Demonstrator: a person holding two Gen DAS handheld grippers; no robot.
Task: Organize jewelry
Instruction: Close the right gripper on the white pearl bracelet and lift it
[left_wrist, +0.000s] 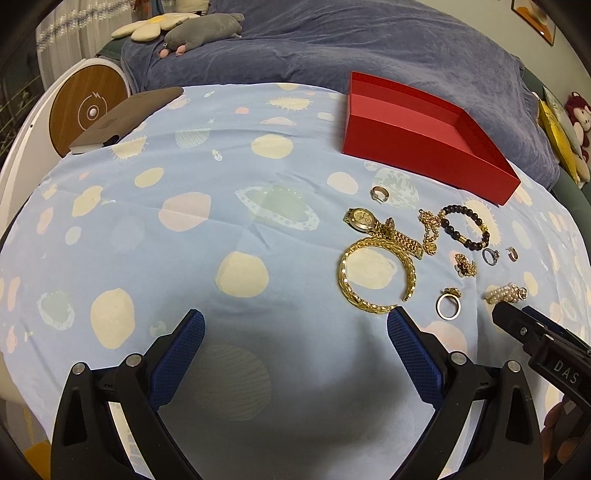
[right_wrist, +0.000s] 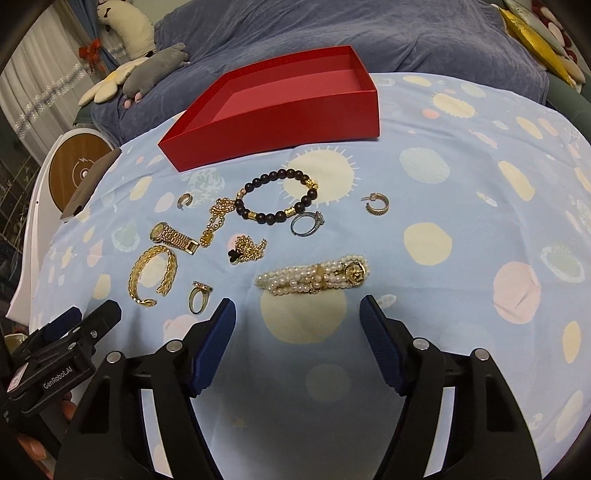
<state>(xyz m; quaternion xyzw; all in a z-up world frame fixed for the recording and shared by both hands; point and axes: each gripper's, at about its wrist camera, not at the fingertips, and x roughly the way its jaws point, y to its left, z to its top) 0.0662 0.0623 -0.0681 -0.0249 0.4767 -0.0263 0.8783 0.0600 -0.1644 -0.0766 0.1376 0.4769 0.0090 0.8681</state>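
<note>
Several pieces of jewelry lie on a light blue patterned cloth. An open red box stands behind them, nothing visible inside. A pearl bracelet lies just beyond my right gripper, whose jaws stand apart with nothing between them. Around it lie a dark bead bracelet, a silver ring, a gold hoop earring, a gold watch, a gold cuff bangle and a gold ring. My left gripper is open over bare cloth, its right fingertip beside the cuff bangle.
A blue blanket with plush toys lies behind the cloth. A round wooden-topped white device and a grey flat case sit at the left edge. Yellow packets and a plush monkey are at the far right.
</note>
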